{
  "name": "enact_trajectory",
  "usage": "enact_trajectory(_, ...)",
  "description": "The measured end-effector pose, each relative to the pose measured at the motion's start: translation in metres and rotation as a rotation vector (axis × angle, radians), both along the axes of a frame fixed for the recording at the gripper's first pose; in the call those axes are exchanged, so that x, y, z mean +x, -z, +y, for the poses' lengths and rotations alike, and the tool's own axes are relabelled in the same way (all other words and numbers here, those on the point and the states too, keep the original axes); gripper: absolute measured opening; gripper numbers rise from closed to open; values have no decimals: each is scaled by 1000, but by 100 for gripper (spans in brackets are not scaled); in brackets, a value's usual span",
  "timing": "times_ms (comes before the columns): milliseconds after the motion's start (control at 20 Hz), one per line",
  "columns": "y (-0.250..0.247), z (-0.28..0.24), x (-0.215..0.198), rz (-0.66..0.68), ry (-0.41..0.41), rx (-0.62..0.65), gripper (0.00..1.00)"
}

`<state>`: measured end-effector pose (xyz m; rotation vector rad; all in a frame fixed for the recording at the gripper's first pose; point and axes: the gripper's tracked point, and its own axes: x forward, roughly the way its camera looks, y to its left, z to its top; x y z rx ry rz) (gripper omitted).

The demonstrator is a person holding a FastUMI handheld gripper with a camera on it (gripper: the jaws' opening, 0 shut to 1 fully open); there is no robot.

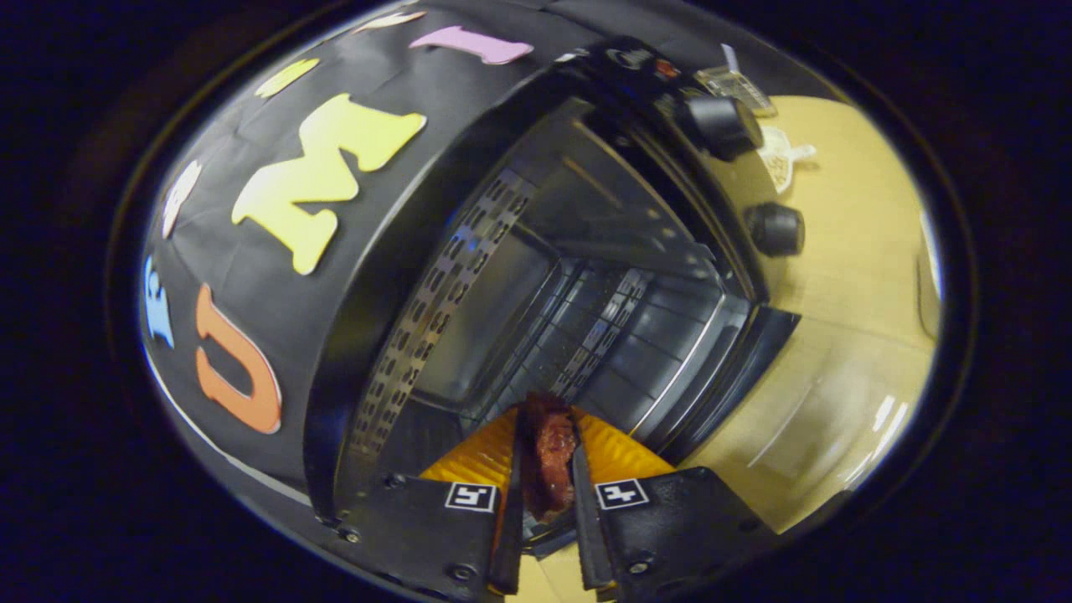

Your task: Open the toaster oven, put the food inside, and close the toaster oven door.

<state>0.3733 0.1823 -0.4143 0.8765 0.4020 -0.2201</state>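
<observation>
Gripper: the gripper (548, 469) is almost closed, and both of its fingers squeeze a piece of food.
Food: the dark red, bumpy, meat-like chunk of food (548, 456) stands up thin between the fingers, with its long side pointing ahead, the same way the fingers point.
Oven: the black toaster oven with a shiny metal inside (536, 276) is right in front of the food, and its mouth is wide open.
Rack: the wire rack (586, 335) lies just past the food tip, so I think the food only has to go straight in.
Door: the dark glass door (712, 360) hangs open beside the rack, still to be shut.
Knobs: two round black knobs (775, 228) sit on the oven's front panel.
Bench: the pale wooden bench (846, 335) holds the oven.
</observation>
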Motion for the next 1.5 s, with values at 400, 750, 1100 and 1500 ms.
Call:
enact_trajectory(400,-3,-8,-14,62,-123,-364,87)
enact_trajectory(750,-27,-23,-75,67,-217,-564,96)
enact_trajectory(1100,-71,-52,-134,58,-268,-658,97)
enact_trajectory(1500,-63,-74,-220,94,-370,-780,97)
